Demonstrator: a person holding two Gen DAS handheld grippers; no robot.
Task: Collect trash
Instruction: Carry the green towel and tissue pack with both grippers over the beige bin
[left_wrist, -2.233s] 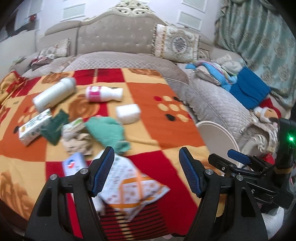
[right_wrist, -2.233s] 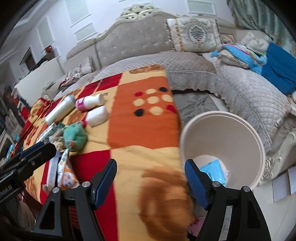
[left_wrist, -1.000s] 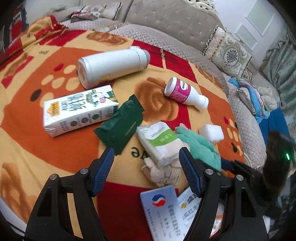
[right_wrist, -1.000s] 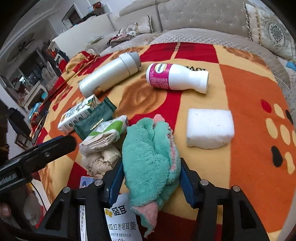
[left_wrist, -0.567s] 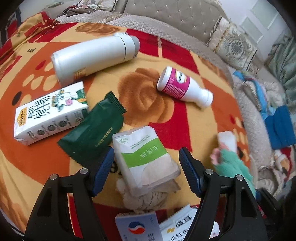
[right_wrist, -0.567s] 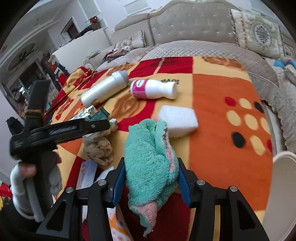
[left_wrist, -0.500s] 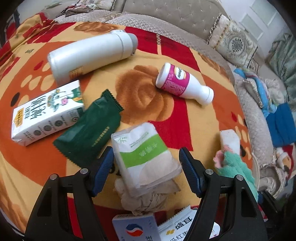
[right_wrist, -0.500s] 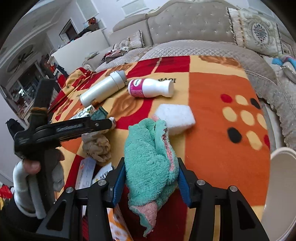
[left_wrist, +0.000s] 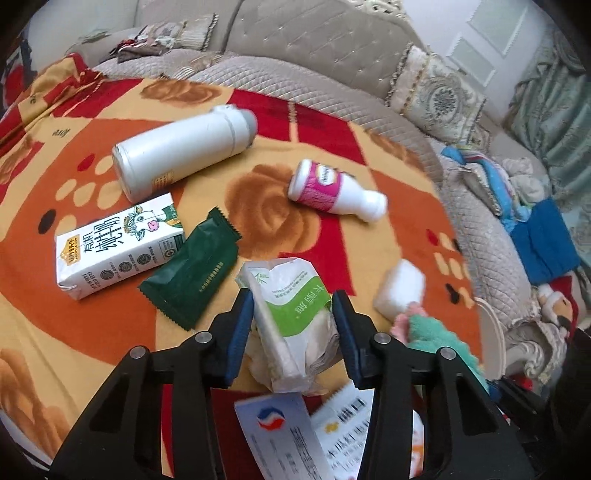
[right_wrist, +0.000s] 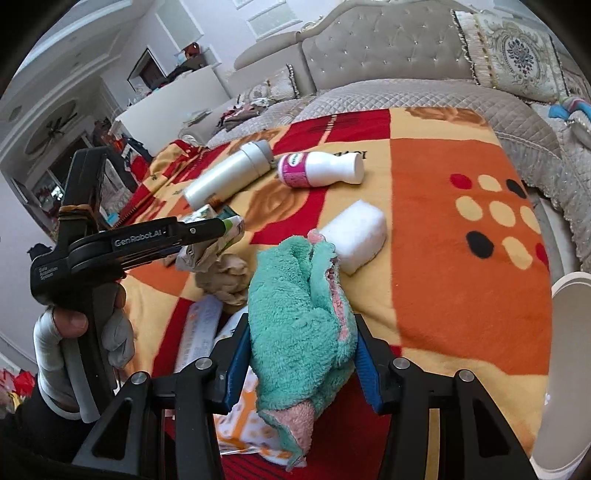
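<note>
Two grips are loaded at once, and each has its own way of failing. On the left, the left gripper is closing its jaws on the green-and-white tissue pack, whose soft wrapper already bulges between the blue pads; crumpled brown paper hangs from or lies under it (I cannot tell which). If the wrapper slides under the squeeze, the pack could squirt forward onto the blanket, and the paper may be left behind. The dark green sachet lies just beside the left pad, and the milk carton touches it, so a drifting jaw could drag either.

On the right, the right gripper is clamped on the teal towel, which droops well below the pads. That trailing end could snag the orange-patterned packet beneath it, or catch the rim of the white bin at the far right and pull loose. The white sponge touches the towel's top and might get nudged.
</note>
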